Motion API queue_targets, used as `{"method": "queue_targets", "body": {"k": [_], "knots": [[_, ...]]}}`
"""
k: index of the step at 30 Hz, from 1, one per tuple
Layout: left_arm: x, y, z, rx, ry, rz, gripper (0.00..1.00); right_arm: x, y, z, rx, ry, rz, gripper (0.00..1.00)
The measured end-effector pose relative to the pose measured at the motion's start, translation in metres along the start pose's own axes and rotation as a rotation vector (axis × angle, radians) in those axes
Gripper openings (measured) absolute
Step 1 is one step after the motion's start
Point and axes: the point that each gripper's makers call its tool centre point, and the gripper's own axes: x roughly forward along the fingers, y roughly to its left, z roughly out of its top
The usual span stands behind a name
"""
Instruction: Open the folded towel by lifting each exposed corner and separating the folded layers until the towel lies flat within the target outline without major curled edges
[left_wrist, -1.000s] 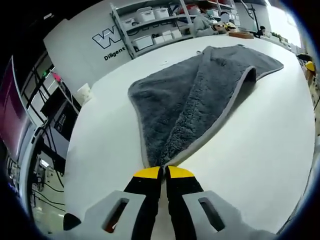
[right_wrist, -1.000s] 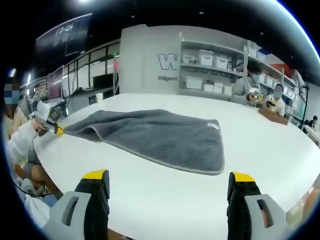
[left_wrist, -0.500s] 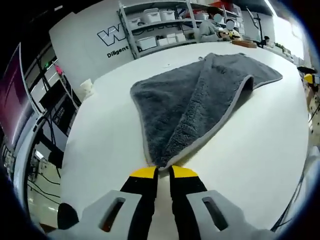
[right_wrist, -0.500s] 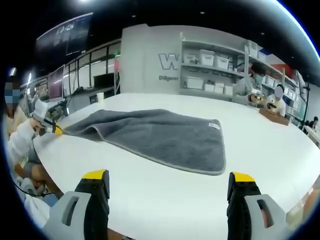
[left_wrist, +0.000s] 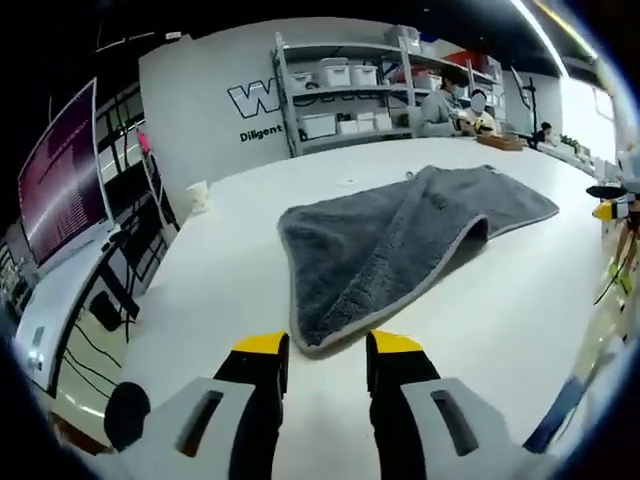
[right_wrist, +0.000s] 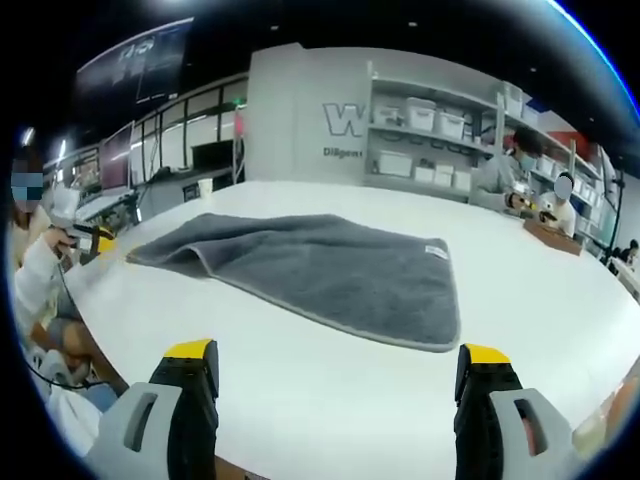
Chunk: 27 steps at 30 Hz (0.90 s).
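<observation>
Grey towel (left_wrist: 400, 240) on the white tabletop (left_wrist: 230, 260), partly opened. One layer is turned back along a raised fold that runs from the near corner toward the far end, so the fleecy underside faces up beside the smoother top face. A pale hem borders the whole cloth. In the right gripper view the towel (right_wrist: 320, 265) lies mostly flat, with a small white label on its far right corner and a slight curl at the left tip. No target outline can be made out on the tabletop.

Left gripper (left_wrist: 325, 350): fingers parted by a narrow gap and holding nothing; the near corner of the towel lies just beyond the tips, apart from them. Right gripper (right_wrist: 335, 365): fingers spread wide and empty, well short of the near hem of the towel.

Step in hand, as judged: spreading the turned-back layer. To do it well, take only the upper layer at its hemmed corner, lift it just enough to clear the layer beneath, and carry it outward across the fold line. The other gripper can pin the opposite edge so the cloth does not drag.

Beyond the towel stand shelves (left_wrist: 350, 75) of white bins.
</observation>
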Motion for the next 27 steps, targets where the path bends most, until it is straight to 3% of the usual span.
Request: {"method": "queue_targets", "body": {"k": [5,16,27], "knots": [[-0.002,-0.011,0.007,0.009,-0.033,-0.020,0.47,0.001,0.001,0.000,-0.002,0.005,-0.008,0.99],[-0.005,-0.024,0.023,0.015,-0.107,-0.056,0.68,0.010,0.020,-0.002,-0.038,0.033,0.021,0.99],[-0.010,-0.023,0.008,-0.009,-0.098,-0.056,0.87,0.017,0.025,-0.001,-0.078,0.058,-0.019,0.99]]}}
